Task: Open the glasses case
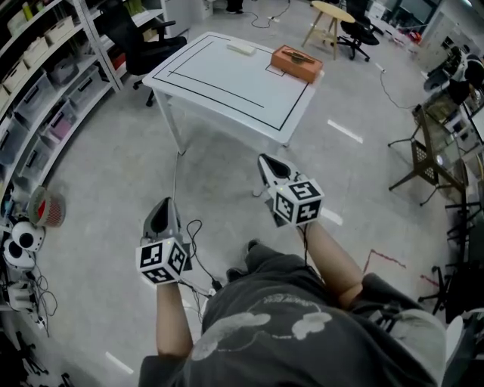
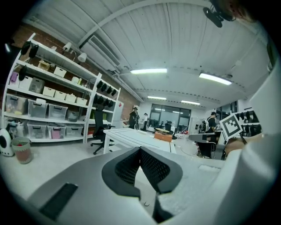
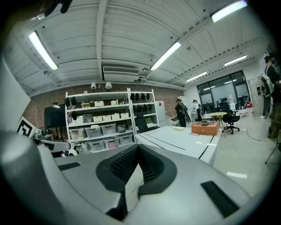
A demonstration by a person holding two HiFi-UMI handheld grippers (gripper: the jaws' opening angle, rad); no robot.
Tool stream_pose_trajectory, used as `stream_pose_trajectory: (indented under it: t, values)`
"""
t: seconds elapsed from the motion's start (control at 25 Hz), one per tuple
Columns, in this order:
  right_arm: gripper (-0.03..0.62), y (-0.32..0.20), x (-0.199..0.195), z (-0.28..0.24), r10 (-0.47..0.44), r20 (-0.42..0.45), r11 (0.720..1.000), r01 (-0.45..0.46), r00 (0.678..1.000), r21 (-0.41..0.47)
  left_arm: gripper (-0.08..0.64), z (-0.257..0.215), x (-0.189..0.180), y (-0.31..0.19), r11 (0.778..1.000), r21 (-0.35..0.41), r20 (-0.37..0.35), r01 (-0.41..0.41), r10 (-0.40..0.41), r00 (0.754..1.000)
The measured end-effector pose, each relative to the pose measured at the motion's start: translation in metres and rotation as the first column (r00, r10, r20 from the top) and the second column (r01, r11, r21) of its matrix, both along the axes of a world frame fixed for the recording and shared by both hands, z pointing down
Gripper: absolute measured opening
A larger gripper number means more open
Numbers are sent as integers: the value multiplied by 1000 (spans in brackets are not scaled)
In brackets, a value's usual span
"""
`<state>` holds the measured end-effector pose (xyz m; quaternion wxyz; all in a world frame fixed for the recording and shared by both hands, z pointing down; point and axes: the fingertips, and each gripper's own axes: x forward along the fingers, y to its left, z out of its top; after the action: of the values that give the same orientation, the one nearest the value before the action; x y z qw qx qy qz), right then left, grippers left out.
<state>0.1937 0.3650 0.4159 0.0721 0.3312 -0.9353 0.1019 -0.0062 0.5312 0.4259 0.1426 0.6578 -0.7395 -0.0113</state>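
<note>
Far ahead stands a white table [image 1: 227,87] marked with a black rectangle. An orange box [image 1: 296,63] sits on its far right corner with a small dark object [image 1: 301,56] on top. A flat cream-coloured item [image 1: 242,48] lies at the far edge. I cannot tell which of them is the glasses case. My left gripper [image 1: 161,205] and my right gripper [image 1: 266,163] hover over the floor well short of the table, both shut and empty. The table [image 2: 131,136] and the orange box [image 2: 163,136] lie beyond the left gripper [image 2: 140,149]; the orange box [image 3: 205,128] also shows past the right gripper [image 3: 138,147].
Storage shelves [image 1: 45,83] with bins line the left wall, and a black office chair [image 1: 140,41] stands beside the table. A round wooden stool [image 1: 329,23] and another chair are behind it. Cables [image 1: 198,253] trail on the floor near my feet. A metal cart [image 1: 439,151] is at the right.
</note>
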Motion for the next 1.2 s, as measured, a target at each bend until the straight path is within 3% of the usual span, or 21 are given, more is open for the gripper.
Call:
stream_pose_trajectory:
  t: [0.32, 0.48, 0.76, 1.2]
  values:
    - [0, -39, -35, 17, 8, -39, 1000, -7, 999, 10, 3, 19, -39, -14, 999, -32, -27, 32, -33, 999]
    - [0, -69, -73, 29, -29, -40, 1000, 29, 999, -2, 3, 24, -73, -38, 998, -56, 8, 36, -36, 999]
    - [0, -189, -118, 37, 21, -4, 1000, -22, 1000, -20, 2, 25, -129, -144, 997, -70, 17, 45, -44, 999]
    - [2, -346, -176, 39, -9, 9, 998, 9, 1000, -56, 2, 10, -180, -312, 997, -71, 43, 18, -15, 999]
